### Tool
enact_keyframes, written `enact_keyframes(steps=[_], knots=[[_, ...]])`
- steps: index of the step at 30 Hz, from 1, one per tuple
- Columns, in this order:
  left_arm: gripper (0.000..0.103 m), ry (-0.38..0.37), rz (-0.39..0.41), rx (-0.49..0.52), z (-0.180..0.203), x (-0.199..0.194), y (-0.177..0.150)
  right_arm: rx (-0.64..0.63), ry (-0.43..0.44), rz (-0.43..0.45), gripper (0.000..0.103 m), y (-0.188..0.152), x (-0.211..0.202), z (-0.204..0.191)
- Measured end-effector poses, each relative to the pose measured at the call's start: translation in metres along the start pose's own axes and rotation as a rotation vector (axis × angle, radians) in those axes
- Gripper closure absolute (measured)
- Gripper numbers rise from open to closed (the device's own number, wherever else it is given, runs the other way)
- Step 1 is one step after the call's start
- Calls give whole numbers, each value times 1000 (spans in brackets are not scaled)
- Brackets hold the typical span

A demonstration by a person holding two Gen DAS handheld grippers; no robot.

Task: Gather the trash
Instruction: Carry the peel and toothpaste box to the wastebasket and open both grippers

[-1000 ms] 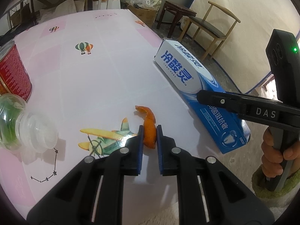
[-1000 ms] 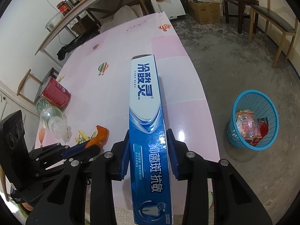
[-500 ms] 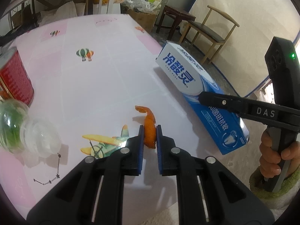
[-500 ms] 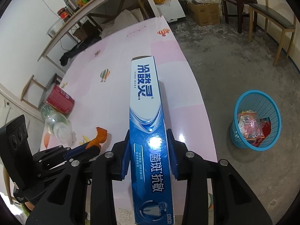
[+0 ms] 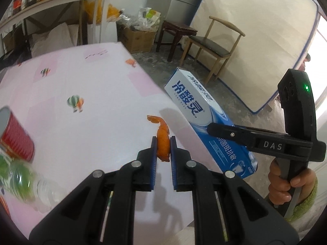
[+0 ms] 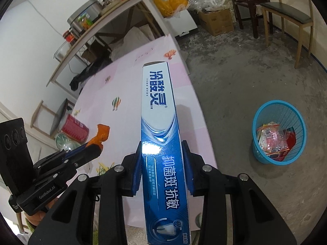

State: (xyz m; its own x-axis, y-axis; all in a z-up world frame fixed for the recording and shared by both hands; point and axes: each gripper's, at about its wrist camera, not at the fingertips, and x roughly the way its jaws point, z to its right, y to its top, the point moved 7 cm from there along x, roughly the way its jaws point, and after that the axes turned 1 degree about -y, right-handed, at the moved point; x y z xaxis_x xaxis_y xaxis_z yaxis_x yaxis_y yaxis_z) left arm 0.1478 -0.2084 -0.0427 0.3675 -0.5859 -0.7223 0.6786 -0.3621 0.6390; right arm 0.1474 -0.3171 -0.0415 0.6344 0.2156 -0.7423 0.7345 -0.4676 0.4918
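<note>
Left hand-held gripper [image 5: 163, 146] clamps peel [image 5: 162, 146]; right hand-held gripper [image 6: 161, 159] clamps box [image 6: 161, 143]. Both clear of tabletop [image 5: 85, 106]. Bin [image 6: 279, 131] drop pending; can [image 5: 15, 136], bottle [image 5: 22, 181] left.

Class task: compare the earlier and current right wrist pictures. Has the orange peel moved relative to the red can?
Yes. The orange peel, clamped in the left gripper, has risen off the table toward the red can.

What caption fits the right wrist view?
Right gripper holds toothpaste box over pink table, blue basket below.
</note>
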Motion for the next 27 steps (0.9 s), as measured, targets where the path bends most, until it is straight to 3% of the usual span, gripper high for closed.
enact_keyframes(steps=[9,16,23,27], knots=[[93,-82,-28,36,38,23,25,124,-27,77,69,14,-28,57],[93,-203,-156,52,80,68,38,350,-117,149,69,4,-58,162],[92,-250,-354,62,117,148,32,644,-73,18,68,-49,-11,262],[92,-251,-466,57,133,196,23,767,-33,-58,68,-71,25,290]])
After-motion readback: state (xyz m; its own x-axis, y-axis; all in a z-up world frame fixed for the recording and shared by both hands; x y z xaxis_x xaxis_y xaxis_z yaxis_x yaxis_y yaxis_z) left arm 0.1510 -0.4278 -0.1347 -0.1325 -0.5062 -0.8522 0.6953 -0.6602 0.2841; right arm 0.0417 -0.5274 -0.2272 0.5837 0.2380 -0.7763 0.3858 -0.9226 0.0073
